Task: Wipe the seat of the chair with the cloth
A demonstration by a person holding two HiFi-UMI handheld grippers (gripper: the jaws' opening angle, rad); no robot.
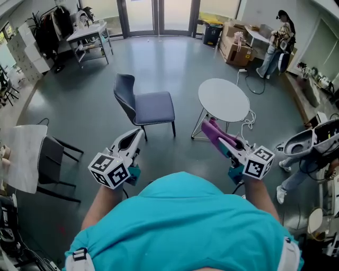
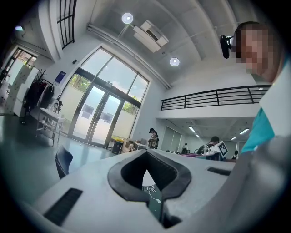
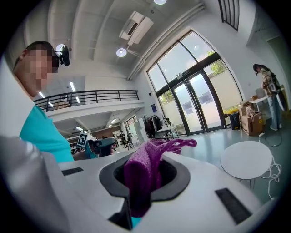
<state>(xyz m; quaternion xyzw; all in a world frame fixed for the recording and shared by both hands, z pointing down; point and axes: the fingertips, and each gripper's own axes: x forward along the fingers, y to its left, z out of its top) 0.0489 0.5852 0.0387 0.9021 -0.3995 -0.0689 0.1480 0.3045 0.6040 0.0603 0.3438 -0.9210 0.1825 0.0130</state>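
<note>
Purple cloth (image 1: 218,136) (image 3: 143,177) is pinched in right gripper (image 1: 207,128), jaws closed on it, held in the air w/ loose end sticking out front. Left gripper (image 1: 136,133): jaws together, empty. Dark blue chair (image 1: 154,106) stands ahead on grey floor (image 1: 79,106), seat bare, beside round white table (image 1: 223,99). Glass doors (image 1: 158,15) at far end.

Counts: 2 grippers, left gripper (image 1: 137,133) and right gripper (image 1: 206,126). 1 purple cloth (image 3: 144,175). 2 chairs: blue chair (image 1: 152,107), dark chair (image 1: 51,160). 1 round table (image 1: 223,99).
</note>
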